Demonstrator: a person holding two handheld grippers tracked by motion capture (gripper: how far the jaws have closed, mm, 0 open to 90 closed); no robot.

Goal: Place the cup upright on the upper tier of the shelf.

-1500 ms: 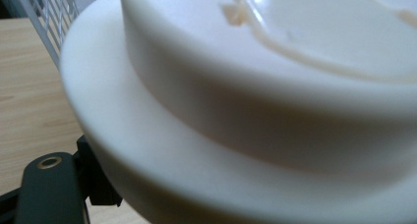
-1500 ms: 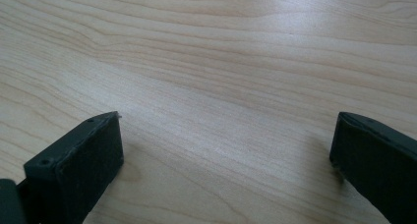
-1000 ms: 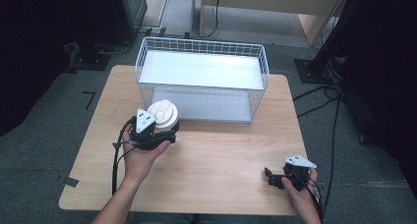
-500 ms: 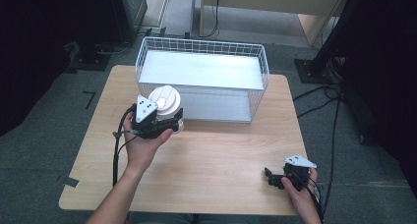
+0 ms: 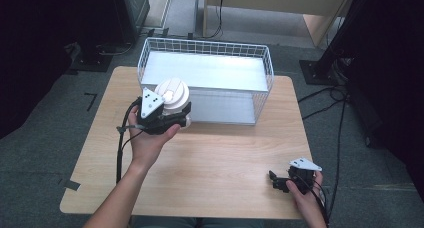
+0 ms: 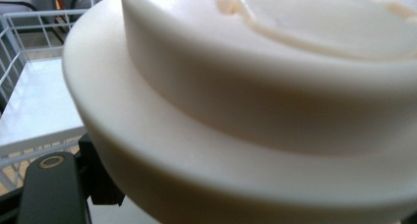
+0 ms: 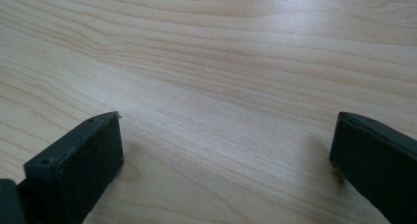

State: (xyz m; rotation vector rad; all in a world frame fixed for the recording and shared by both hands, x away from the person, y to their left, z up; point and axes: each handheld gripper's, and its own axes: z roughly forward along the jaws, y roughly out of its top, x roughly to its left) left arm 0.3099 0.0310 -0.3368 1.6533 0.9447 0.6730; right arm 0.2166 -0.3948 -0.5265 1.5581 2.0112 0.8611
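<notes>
A white lidded cup point(image 5: 173, 95) is held above the table's left part, close to the near left corner of the white wire basket point(image 5: 267, 73). My left gripper point(image 5: 176, 117) is shut on the cup. In the left gripper view the cup's lid point(image 6: 255, 101) looms very close, with the basket point(image 6: 29, 32) behind it at the left. My right gripper point(image 5: 276, 180) rests low over the wooden table point(image 5: 220, 158) near the front right edge. Its jaws stand wide apart over bare wood point(image 7: 221, 101), with nothing between them.
The wire basket stands at the back of the table with a white floor inside. Cables point(image 5: 330, 98) run over the grey carpet at the right. Dark furniture point(image 5: 45, 43) stands to the left.
My left gripper has lifted the cup and carried it forward and a little right, toward the basket. The right gripper has stayed where it was.
</notes>
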